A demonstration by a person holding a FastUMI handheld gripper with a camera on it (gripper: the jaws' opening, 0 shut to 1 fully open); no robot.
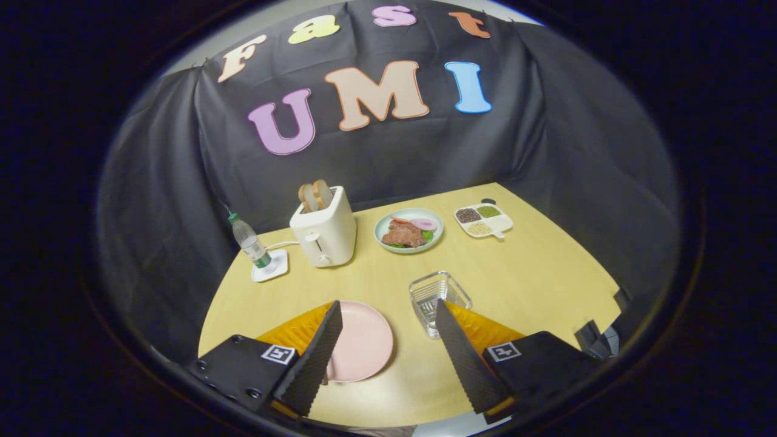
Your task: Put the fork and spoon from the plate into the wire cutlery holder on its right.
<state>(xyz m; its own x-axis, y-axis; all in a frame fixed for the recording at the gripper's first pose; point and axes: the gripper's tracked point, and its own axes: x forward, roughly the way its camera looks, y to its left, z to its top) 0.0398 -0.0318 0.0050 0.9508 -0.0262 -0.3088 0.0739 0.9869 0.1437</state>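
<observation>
The tool [385,352] is held above the near part of the yellow counter [534,279] with its two fingers spread wide apart and nothing between them; it is released, gripping nothing. The left finger [315,358] overlaps the near-left rim of the pink plate [361,343], and the right finger [464,358] rises just in front of the wire cutlery holder [438,300]. The plate is the reference for all positions below. Its visible surface is bare pink; no fork or spoon can be made out on it. The wire cutlery holder stands upright on the counter just to the right of the plate, close to it but apart from it, with its open mouth facing up. It is a rectangular basket, and its long axis runs from the plate side toward the far right. Pale metallic shapes show through its wires near the bottom, but they are too small and blurred to identify as cutlery, so the direction in which any fork or spoon points cannot be determined. Beyond the plate and slightly left stands a cream toaster [323,230] with slices of bread [315,195] upright in its slots. Further left of the toaster, a plastic bottle [249,241] stands on a white square base [271,266]. Beyond the plate and to the right sits a pale green dish of food [408,229], and further right a divided tray [484,220] holding dark, green and pale grains in separate compartments.
</observation>
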